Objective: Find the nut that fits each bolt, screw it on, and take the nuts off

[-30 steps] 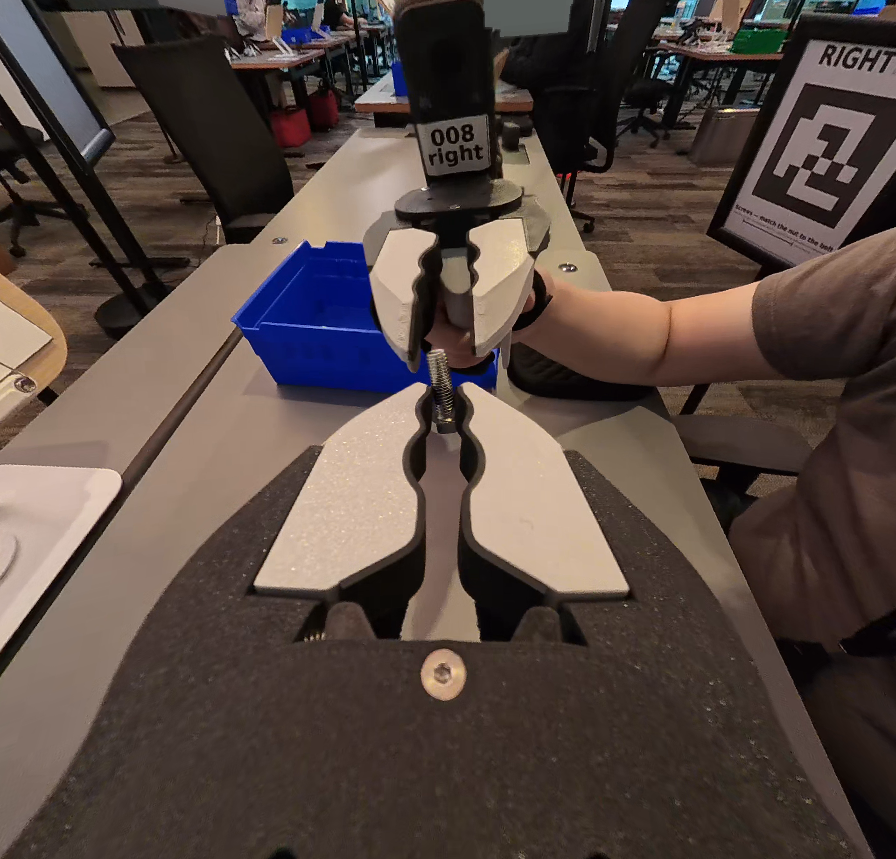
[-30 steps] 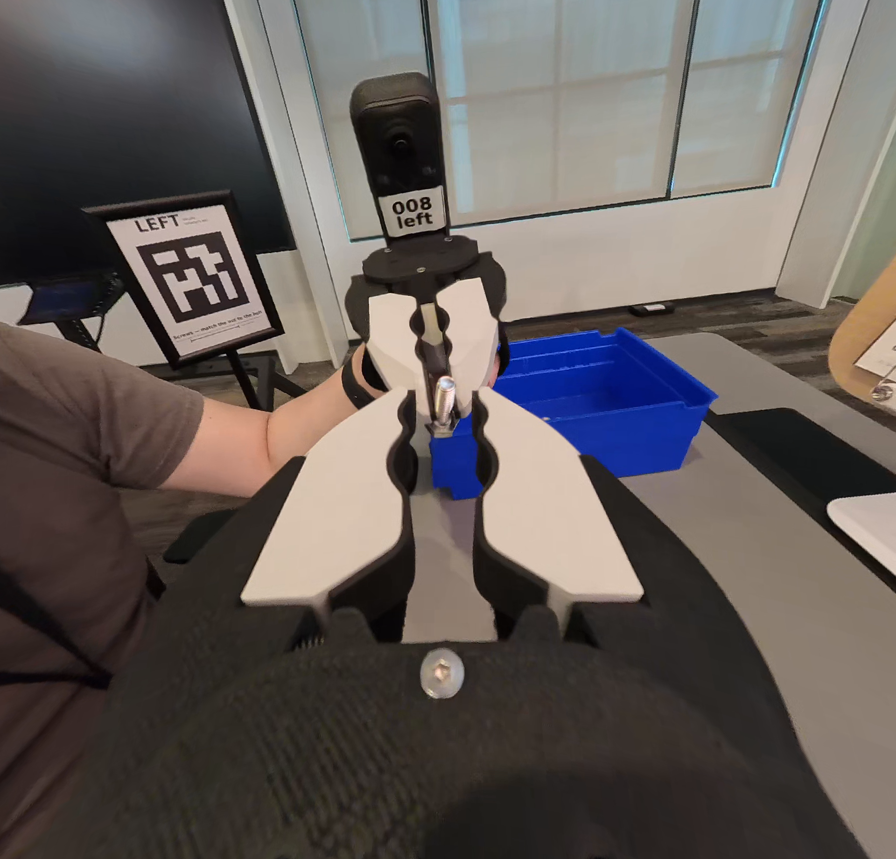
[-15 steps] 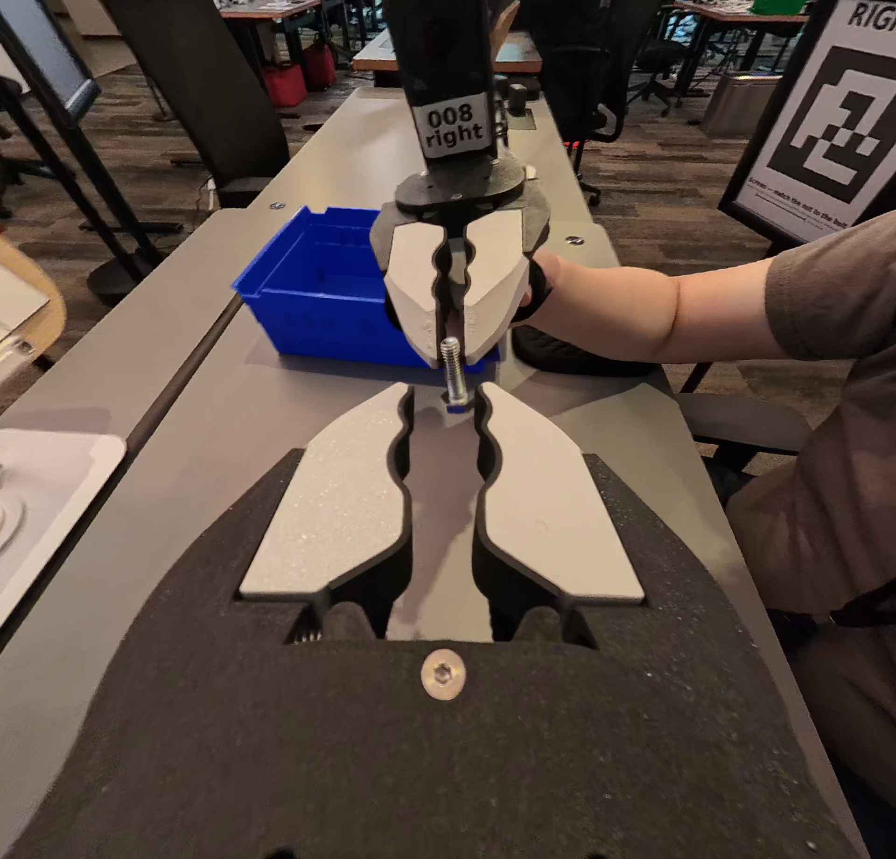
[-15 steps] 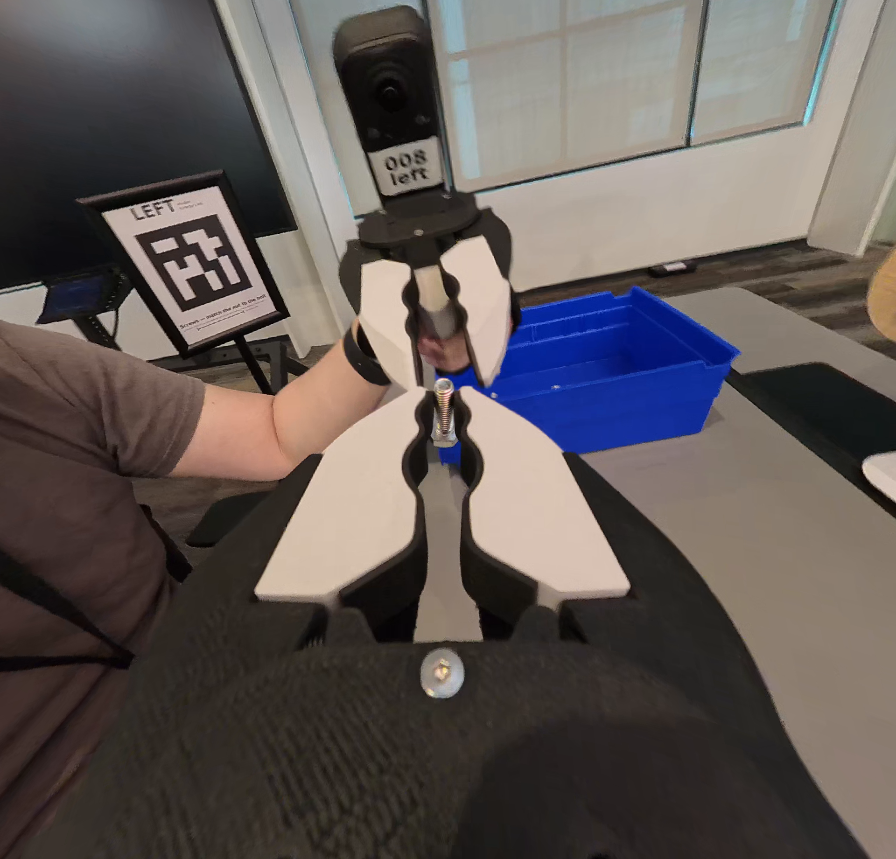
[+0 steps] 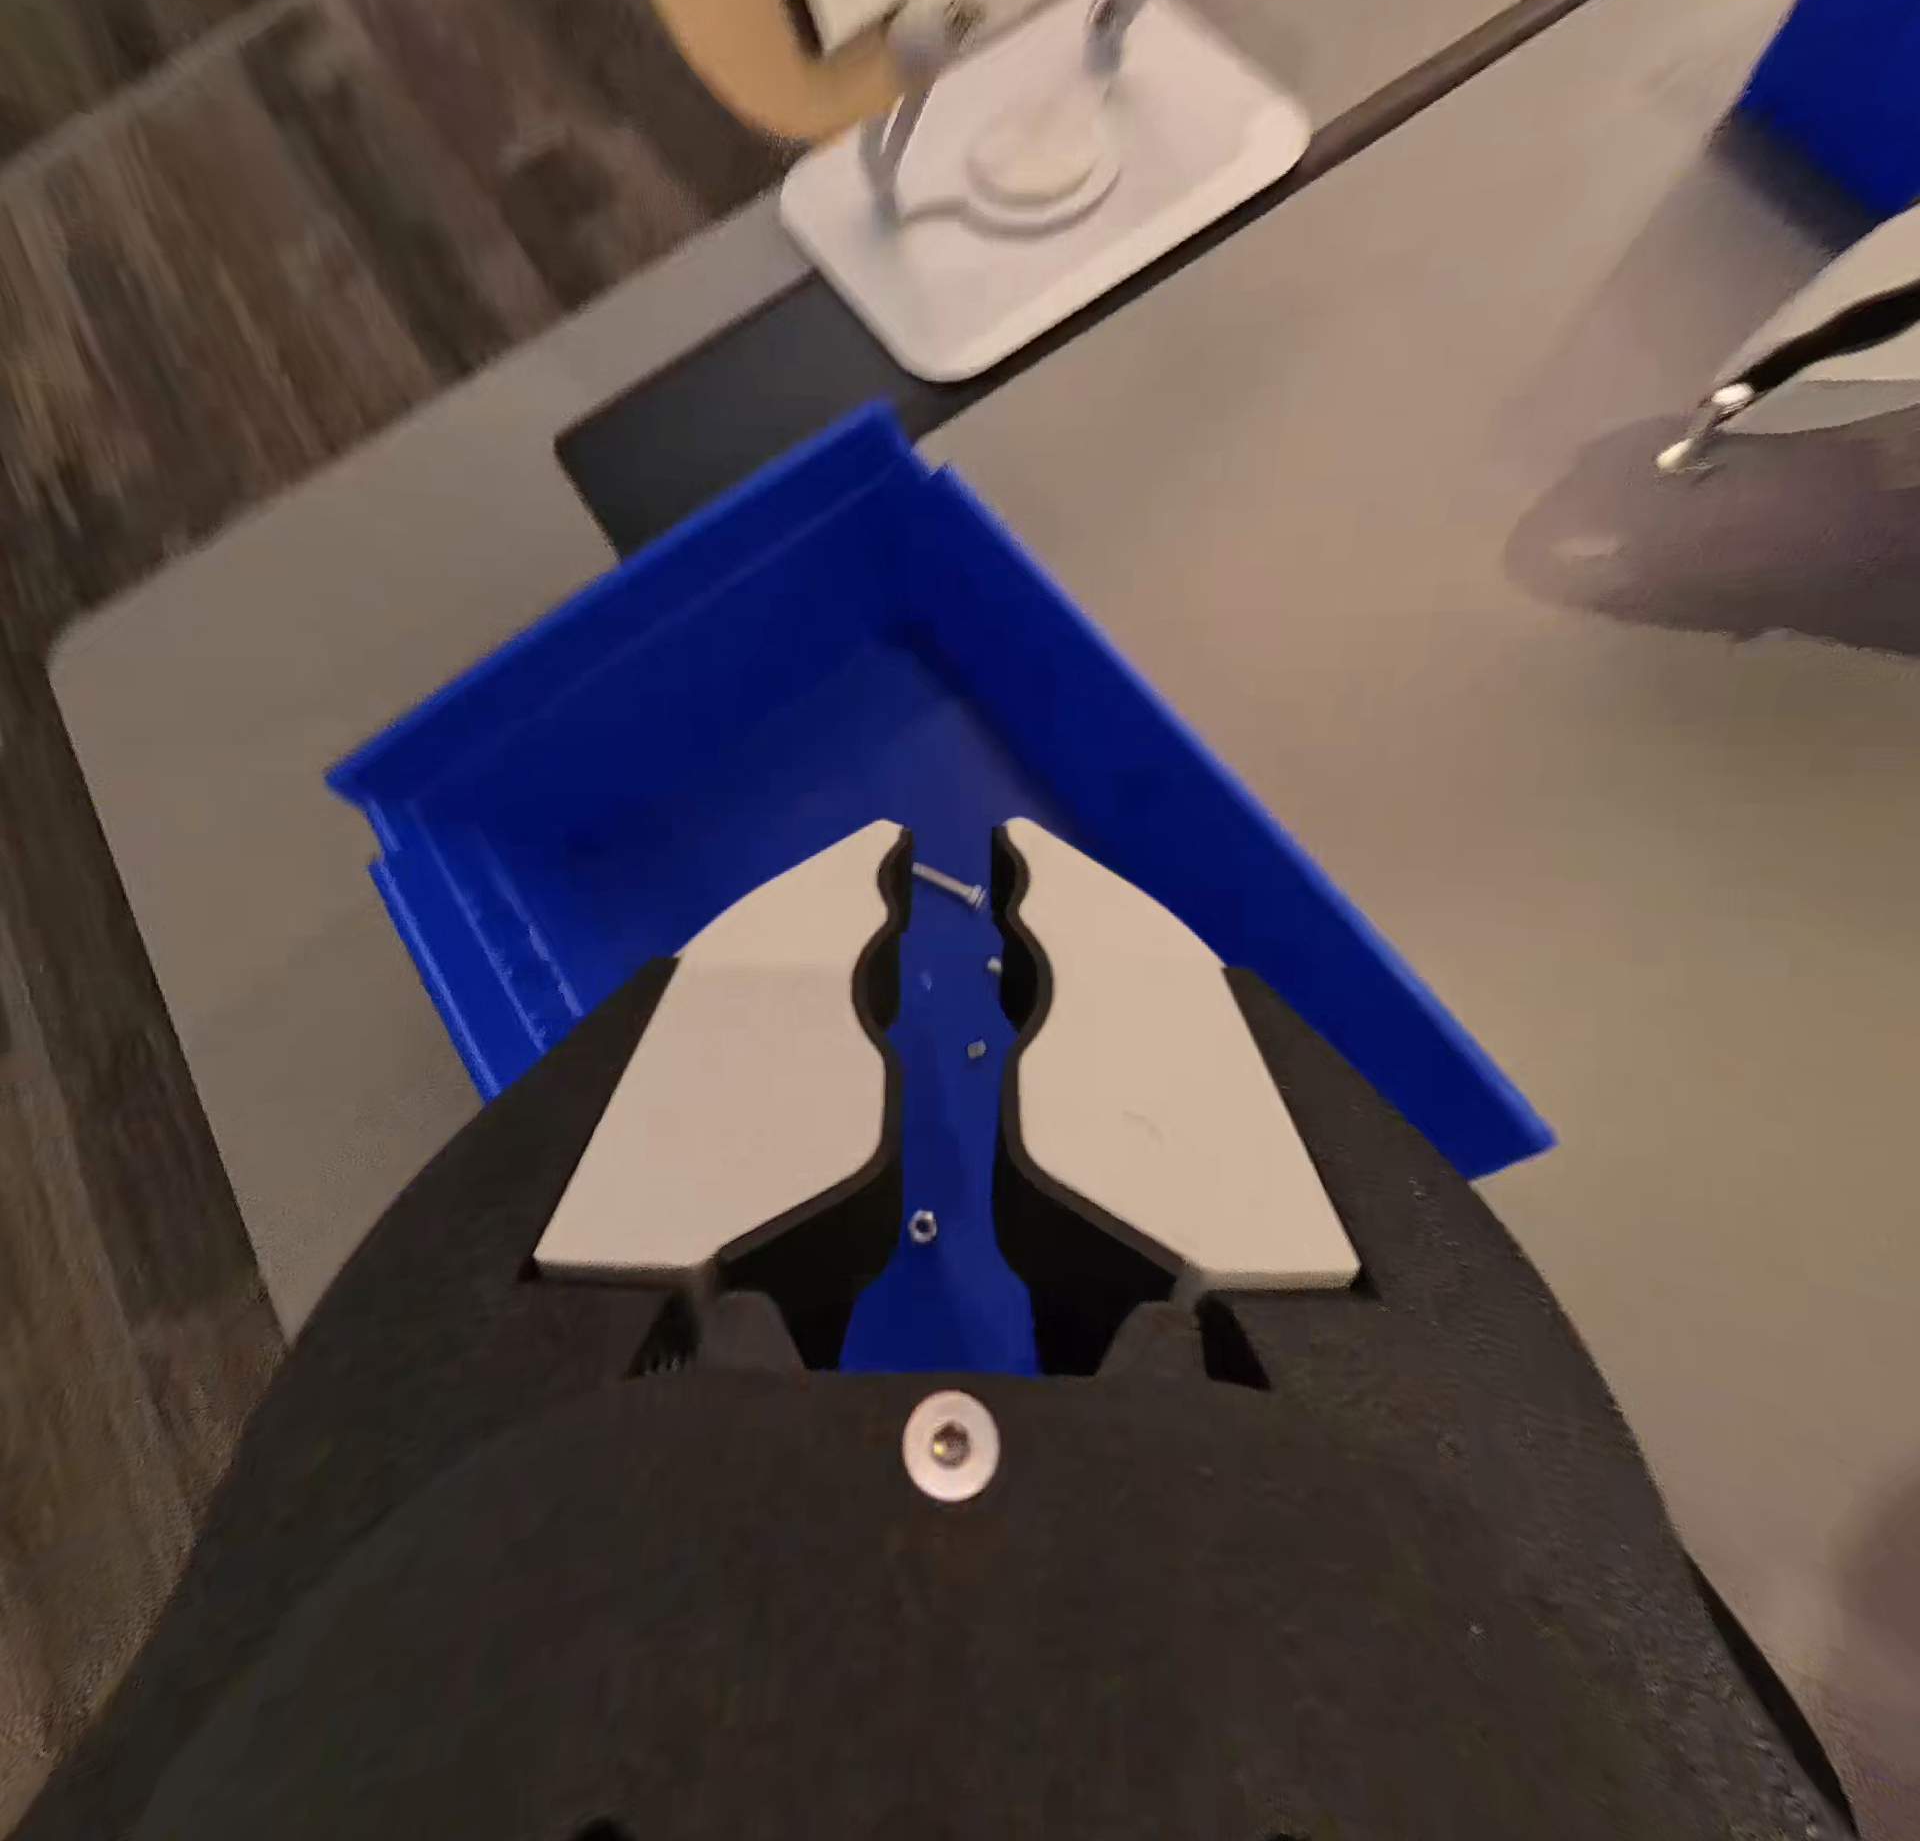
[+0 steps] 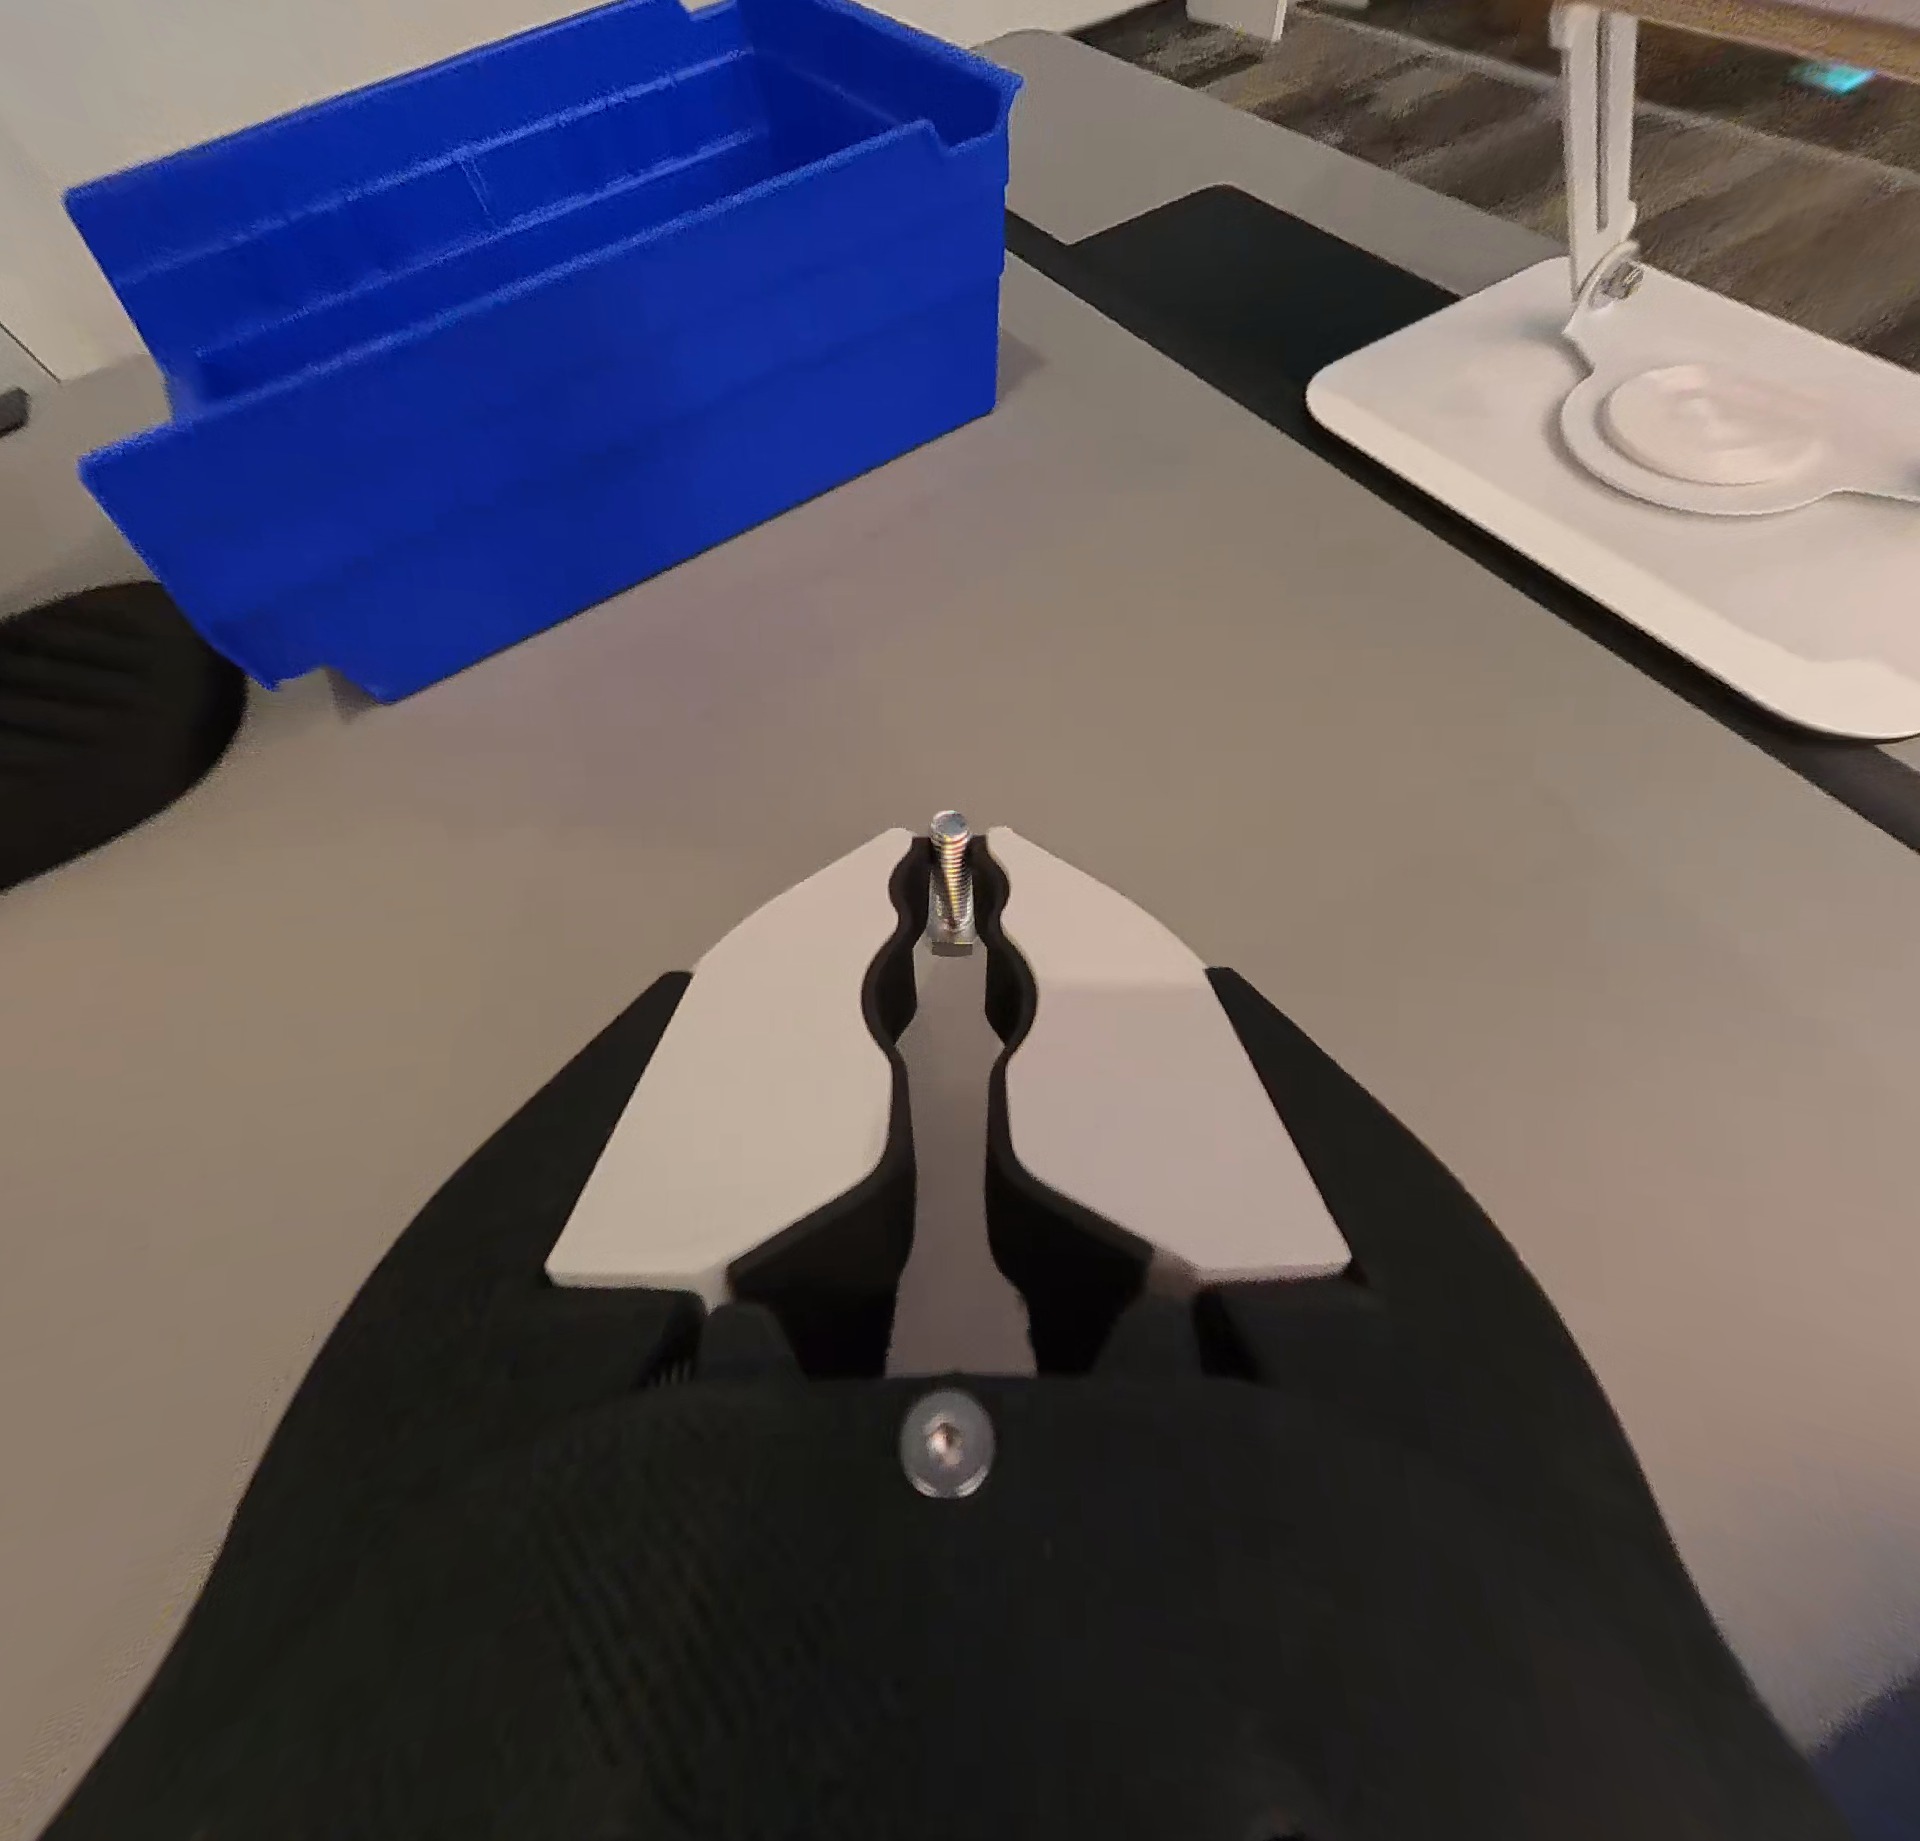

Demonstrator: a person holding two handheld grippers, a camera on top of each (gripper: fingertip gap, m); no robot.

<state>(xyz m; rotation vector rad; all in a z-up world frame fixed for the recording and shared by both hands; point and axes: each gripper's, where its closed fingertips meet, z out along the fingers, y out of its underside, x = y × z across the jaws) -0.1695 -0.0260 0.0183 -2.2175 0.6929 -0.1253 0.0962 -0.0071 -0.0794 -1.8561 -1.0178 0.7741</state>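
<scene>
My left gripper [image 5: 951, 835] hovers over a blue bin [image 5: 623, 607], its jaws a narrow gap apart and empty. Through the gap I see a small bolt [image 5: 948, 885] and two small nuts [image 5: 921, 1227] on the bin floor. My right gripper [image 6: 951, 835] is shut on a silver bolt [image 6: 949, 887], threaded end pointing up, above the grey table [image 6: 1247, 711]. The right gripper also shows at the right edge of the left wrist view [image 5: 1714, 420], blurred, with the bolt in it.
A second blue bin [image 6: 582, 420] stands at the table's far left in the right wrist view; its corner shows in the left wrist view [image 5: 1849, 77]. A white stand base [image 6: 1558, 461] sits at the right. A black rounded object [image 6: 94, 711] lies at the left edge. Left tips to right tips: about 30 cm.
The left gripper let go of the bolt, which passed to the right gripper. The left gripper then swung away and down over a blue bin. The right gripper lowered toward the table with the bolt.
</scene>
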